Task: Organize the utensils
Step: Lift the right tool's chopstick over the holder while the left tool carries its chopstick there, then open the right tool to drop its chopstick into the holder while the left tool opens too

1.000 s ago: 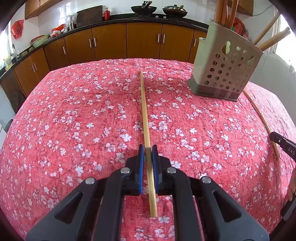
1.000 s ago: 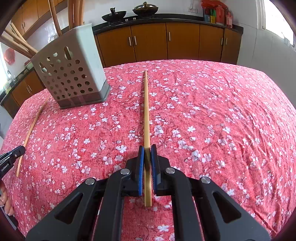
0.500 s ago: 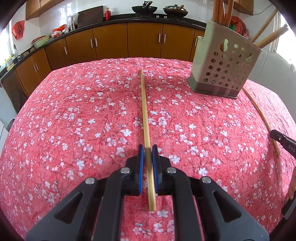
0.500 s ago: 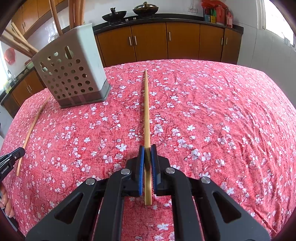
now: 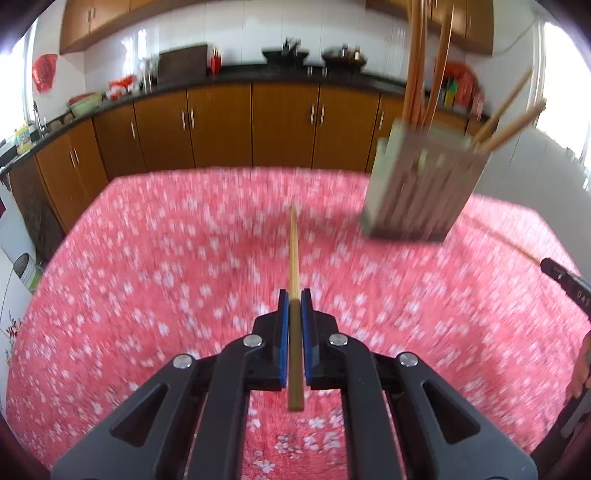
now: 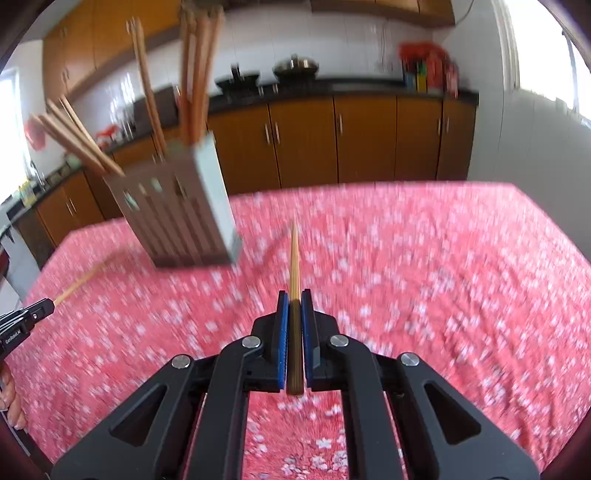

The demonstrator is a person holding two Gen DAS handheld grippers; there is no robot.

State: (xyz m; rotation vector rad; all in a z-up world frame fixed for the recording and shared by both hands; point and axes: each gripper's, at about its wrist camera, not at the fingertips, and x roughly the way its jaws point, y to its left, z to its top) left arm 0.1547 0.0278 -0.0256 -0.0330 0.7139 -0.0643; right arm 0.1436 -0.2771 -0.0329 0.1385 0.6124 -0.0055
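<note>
both chopsticks lifted off the floral tablecloth [image 5: 147, 277], left chopstick [image 5: 294, 254] and right chopstick [image 6: 294, 258] clamped in jaws, wooden cabinets [image 5: 280, 125] behind

Brown cabinets [image 5: 284, 125], white tiled wall [image 5: 240, 33]

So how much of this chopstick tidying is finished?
Partly done: several chopsticks already stand in the holder. In hand: the left tool grips one chopstick, and the right tool grips another chopstick. Left to do: dropping both in, plus one stray chopstick lying on the tablecloth.
</note>
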